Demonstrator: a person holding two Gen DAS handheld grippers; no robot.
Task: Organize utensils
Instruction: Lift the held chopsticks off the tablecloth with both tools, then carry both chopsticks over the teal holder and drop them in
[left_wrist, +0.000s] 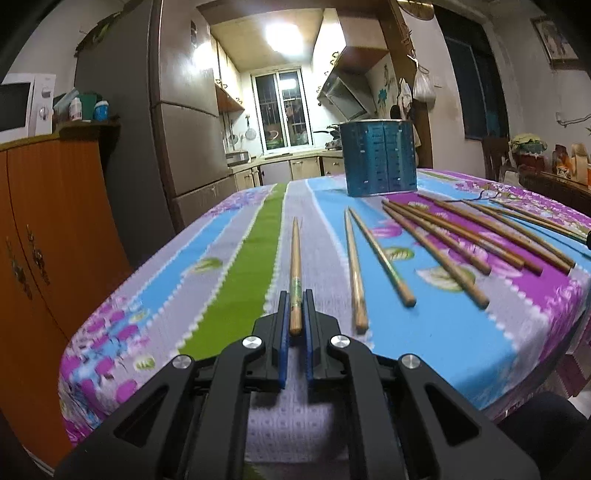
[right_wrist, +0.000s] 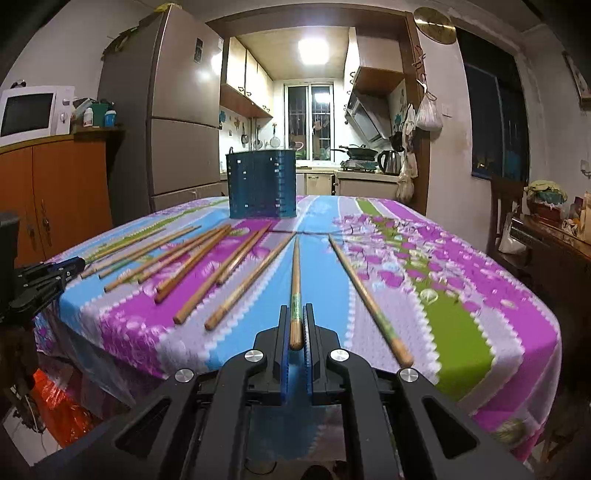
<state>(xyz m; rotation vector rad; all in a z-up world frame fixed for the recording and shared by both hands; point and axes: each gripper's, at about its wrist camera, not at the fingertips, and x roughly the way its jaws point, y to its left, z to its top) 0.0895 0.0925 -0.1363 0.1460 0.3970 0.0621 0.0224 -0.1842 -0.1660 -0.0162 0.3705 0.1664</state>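
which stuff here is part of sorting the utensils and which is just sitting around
Part of the job:
left gripper, shut on a chopstick
right gripper, shut on another chopstick
loose chopsticks on the tablecloth
blue holder

Just lying about:
microwave
fridge
kettle
hanging bag

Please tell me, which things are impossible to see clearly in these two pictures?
- Inside of the blue holder: both views are too low, and its wall hides the contents.
- Left tool and right tool: each is shut on a chopstick, but the pads hide the gripped part.
- Rightmost chopsticks: left wrist view, cut by the edge.
- Tablecloth print: motion blur.
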